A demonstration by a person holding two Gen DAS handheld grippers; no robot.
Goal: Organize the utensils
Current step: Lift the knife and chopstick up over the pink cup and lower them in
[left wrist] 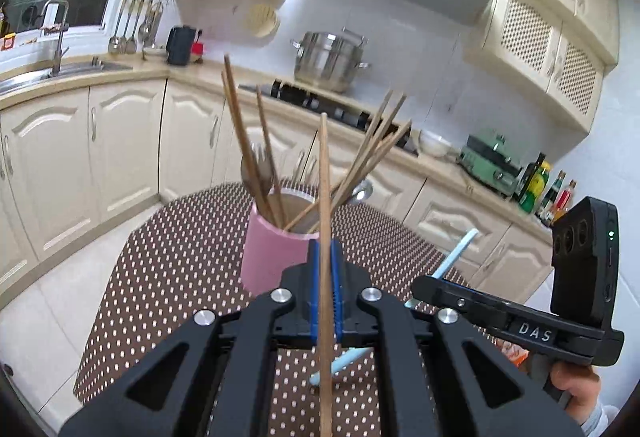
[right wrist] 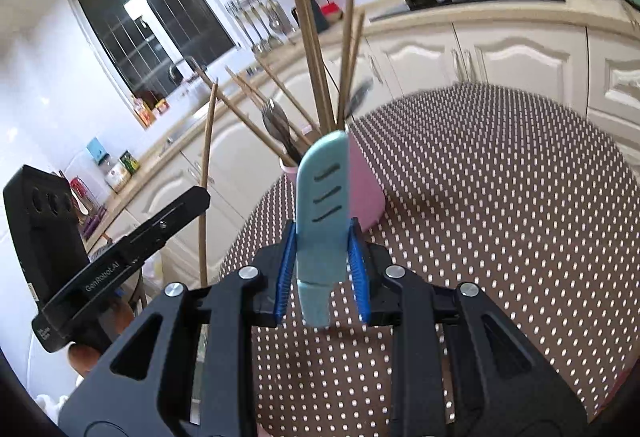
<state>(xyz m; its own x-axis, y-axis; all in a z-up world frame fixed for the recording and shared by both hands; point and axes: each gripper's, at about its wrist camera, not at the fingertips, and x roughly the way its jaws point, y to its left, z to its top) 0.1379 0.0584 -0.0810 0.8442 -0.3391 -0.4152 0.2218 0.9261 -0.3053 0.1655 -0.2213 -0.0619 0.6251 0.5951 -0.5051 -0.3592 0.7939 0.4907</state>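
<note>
At the far left of the left wrist view, a sink [left wrist: 60, 71] with its tap sat under the window, and a rack of hanging ladles [left wrist: 136, 21] stood beside it on the kitchen counter. Nearer the middle, the pink holder [left wrist: 276, 257] stood upright on the polka-dot desk [left wrist: 168, 277], with wooden chopsticks [left wrist: 244, 141] fanning out of it to both sides and a metal spoon [left wrist: 360, 193] leaning over its right rim. Just in front of the holder, the left tongs [left wrist: 325, 293] were closed on a single wooden chopstick [left wrist: 325, 197], which rose nearly upright between the blue pads, its upper end level with the bunch in the holder. Behind, a steel pot [left wrist: 330, 61] sat on the stove. To the right, the right tongs [left wrist: 452, 289] came into the frame with a light blue utensil [left wrist: 456, 253] poking up from them. In the right wrist view, the left tongs [right wrist: 188, 205] appeared at the left with the single chopstick standing up from them, then the holder, partly hidden, and in front of it the right tongs clamped on the blue utensil's slotted, flat body, held upright just beside the holder above the desk.
</note>
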